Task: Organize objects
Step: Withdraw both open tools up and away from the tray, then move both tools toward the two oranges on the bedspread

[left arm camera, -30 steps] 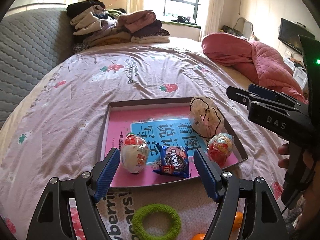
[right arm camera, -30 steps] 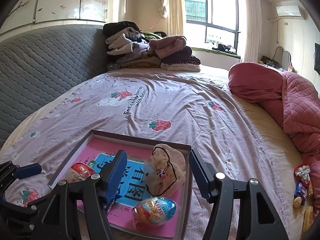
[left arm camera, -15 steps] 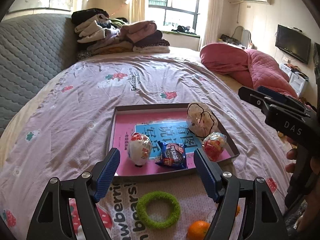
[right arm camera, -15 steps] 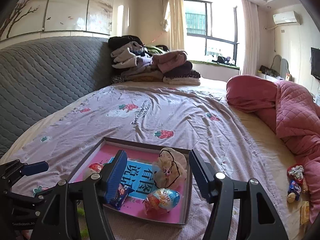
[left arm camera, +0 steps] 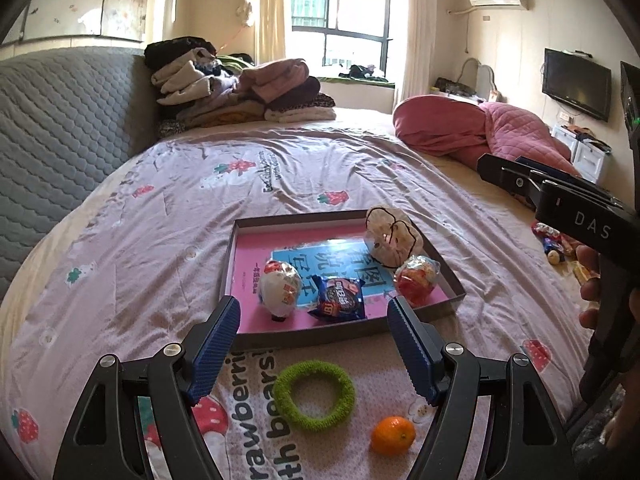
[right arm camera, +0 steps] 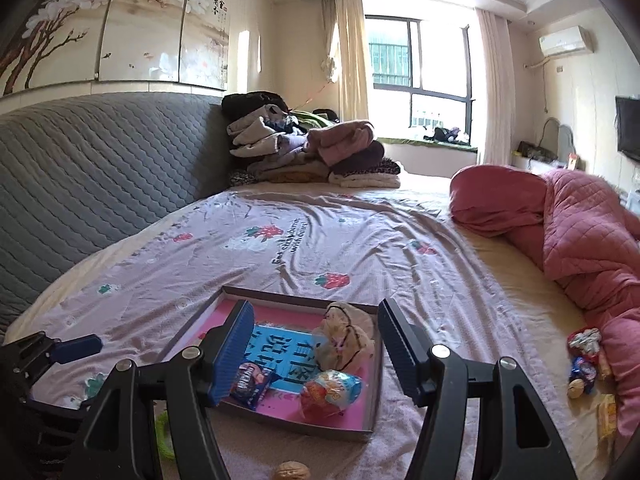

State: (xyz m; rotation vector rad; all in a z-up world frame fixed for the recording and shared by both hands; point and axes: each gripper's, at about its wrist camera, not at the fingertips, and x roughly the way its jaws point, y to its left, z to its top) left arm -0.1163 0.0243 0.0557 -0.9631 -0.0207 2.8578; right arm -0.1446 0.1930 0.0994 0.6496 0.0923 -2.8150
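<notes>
Left hand-held gripper (left arm camera: 312, 322) agape over tray (left arm camera: 304, 337) near edge, right hand-held gripper (right arm camera: 314, 330) agape, empty

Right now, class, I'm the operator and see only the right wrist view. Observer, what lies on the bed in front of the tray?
Observer: A small orange lies on the sheet, nearer than the front wall of the tray.
Operator: Anything in the tray behind the finger of my right tool?
Observer: A white wrapped egg, beside the blue cookie pack.
Operator: And the left tool?
Observer: Open, nothing held between its fingers.
</notes>
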